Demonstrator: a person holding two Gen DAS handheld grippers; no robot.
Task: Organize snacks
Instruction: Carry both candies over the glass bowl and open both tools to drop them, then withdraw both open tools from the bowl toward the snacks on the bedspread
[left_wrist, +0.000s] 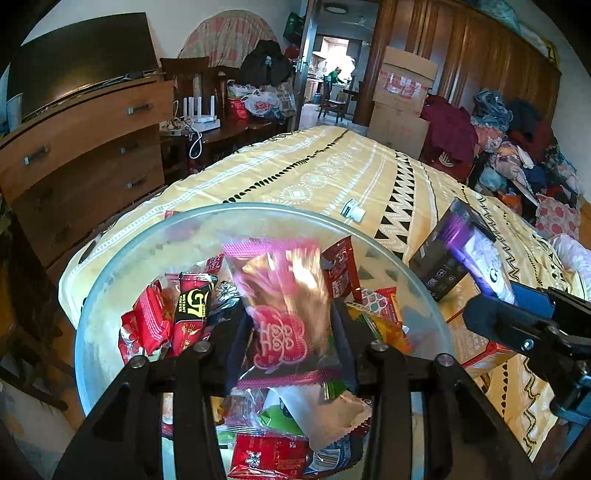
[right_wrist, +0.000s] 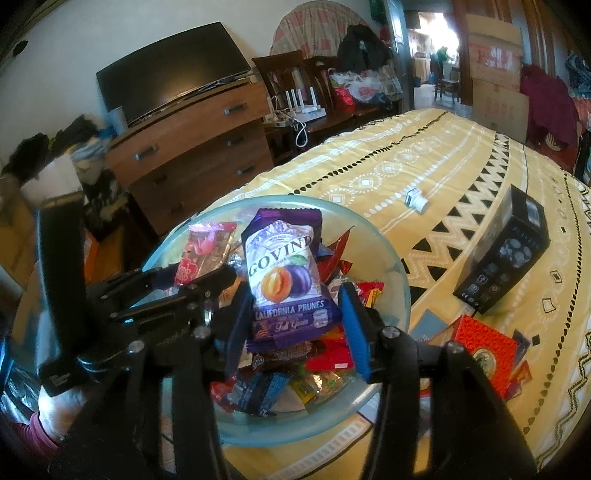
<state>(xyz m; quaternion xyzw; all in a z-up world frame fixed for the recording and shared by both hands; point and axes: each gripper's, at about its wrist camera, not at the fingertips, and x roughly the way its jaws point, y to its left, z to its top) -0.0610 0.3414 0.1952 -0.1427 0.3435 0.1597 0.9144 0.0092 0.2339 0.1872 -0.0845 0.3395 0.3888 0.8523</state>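
Left wrist view: the left gripper hangs over a glass bowl piled with snack packets. A pink packet stands upright between its fingers. The packet is blurred while the bowl and the other snacks are sharp. The fingers look slack, with the pads beside the packet's edges rather than pinching it. A red G7 sachet lies in the bowl just to the left, among other red wrappers.

Right wrist view: the right gripper is over the same bowl, with a purple prunes packet upright between its fingers. Narrow gaps show on both sides of the packet, so these fingers also look released. The packet's bottom edge is against the heap of snacks. The left gripper reaches in from the left, and the pink packet is at its tips, so both packets are inside the bowl's rim, side by side.

The bowl sits near the edge of a yellow patterned cloth. To its right on the cloth lie a red box near the rim and a black box further off. A small white item lies well apart, beyond the bowl.
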